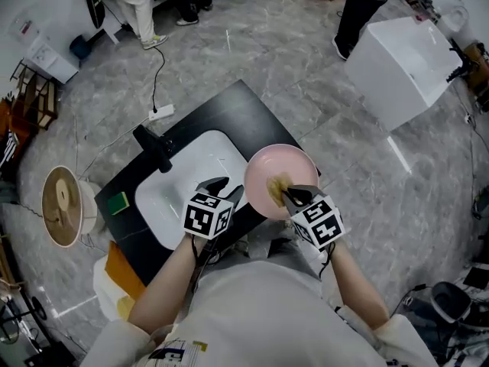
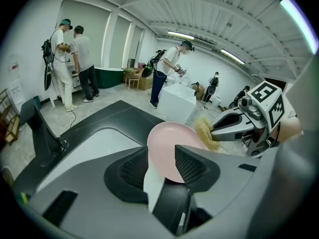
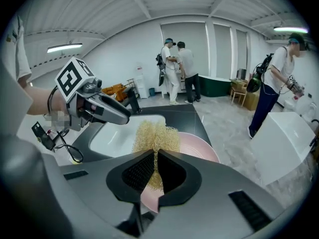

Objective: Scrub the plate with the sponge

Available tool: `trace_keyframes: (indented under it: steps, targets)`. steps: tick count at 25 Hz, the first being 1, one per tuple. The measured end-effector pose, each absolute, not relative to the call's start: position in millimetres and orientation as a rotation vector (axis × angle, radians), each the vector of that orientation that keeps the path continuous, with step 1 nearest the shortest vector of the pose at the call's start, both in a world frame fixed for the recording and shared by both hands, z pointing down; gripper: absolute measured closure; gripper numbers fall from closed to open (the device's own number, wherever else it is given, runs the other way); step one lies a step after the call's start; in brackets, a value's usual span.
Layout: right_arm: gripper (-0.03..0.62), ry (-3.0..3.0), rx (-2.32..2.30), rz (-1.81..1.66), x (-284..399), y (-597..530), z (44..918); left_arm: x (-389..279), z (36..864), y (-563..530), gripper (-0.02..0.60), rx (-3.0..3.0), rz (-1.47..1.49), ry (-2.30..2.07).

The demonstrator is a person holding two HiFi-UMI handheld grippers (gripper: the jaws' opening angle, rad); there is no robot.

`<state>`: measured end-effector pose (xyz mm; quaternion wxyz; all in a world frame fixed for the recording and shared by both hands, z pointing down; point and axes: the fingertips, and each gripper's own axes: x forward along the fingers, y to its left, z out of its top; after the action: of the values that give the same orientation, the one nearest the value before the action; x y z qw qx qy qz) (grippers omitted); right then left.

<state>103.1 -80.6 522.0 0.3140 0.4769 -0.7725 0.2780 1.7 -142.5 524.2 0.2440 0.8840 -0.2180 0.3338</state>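
Viewing the plate (image 1: 263, 167) at the right-hand rim of the sink (image 1: 187, 170), where the black desk (image 1: 237, 109) is carrying both, I am reading it as a stiff, smooth, shallow disc. I am judging it light but slick under a pad, and possibly breakable. The rim is looking like the only sensible place to take it, on the side nearest the sink, leaving the hollow free.

The left claw (image 2: 160, 163) is standing wide apart with that rim lying between its pads. They are not appearing to press on it, so I am treating the plate as resting, not held.

The right claw (image 3: 155, 171) is pinching the sponge (image 3: 155, 136) tight through its middle. This is a pale, straw-coloured mesh wad; I am expecting it to be very light, soft and springy, folding under pressure, not pushing back.

The plate's hollow face is turning upward and toward the right claw, away from the sink. Being round, it is offering no long axis. The sponge is running lengthwise along the claw's jaws, fanning out past their tips and touching the plate's face on the side away from the sink.
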Motion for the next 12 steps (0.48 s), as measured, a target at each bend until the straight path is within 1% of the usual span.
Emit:
trace_keyframes:
  steps: [7, 12]
  targets:
    - [0.546, -2.086, 1.022, 0.734, 121.5, -100.2, 548.5, 15.0, 563.1, -144.6, 0.411, 2.239, 0.941, -0.724]
    - [0.546, -2.129, 0.828, 0.699, 111.3, -115.2, 563.0, 12.7, 575.3, -149.1, 0.411, 2.098, 0.867, -0.877]
